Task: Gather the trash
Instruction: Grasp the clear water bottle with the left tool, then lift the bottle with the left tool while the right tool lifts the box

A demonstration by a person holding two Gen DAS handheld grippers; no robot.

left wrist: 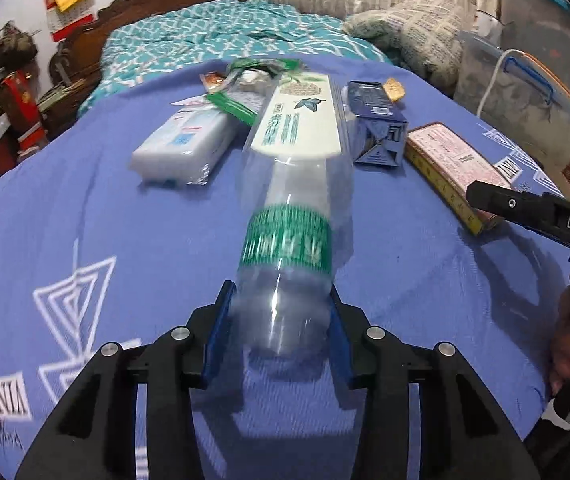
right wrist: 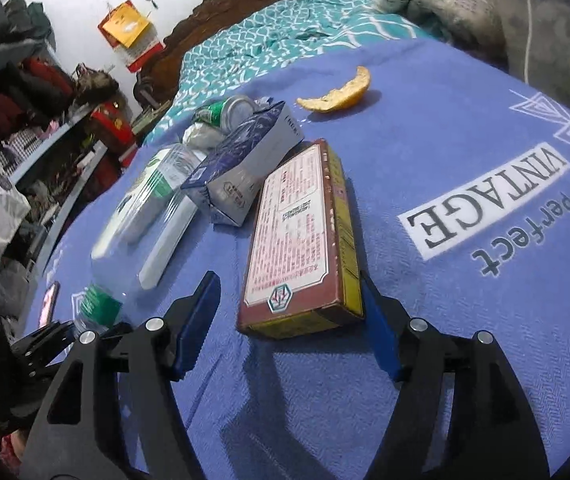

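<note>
The left gripper [left wrist: 283,332] is clamped on the base end of a clear plastic bottle with a green label band [left wrist: 289,240], its blue pads pressing both sides; the bottle stretches away over the purple-blue bedspread [left wrist: 85,208], its far end apparently overlapping a white and green pouch [left wrist: 297,120]. The right gripper [right wrist: 289,320] stands wide, its jaws straddling the near end of a flat red-brown cardboard box with a pink printed label [right wrist: 297,236]; the right pad sits just beside the box's yellow edge, though contact is hard to judge. A dark blue carton [right wrist: 245,160] lies beyond.
</note>
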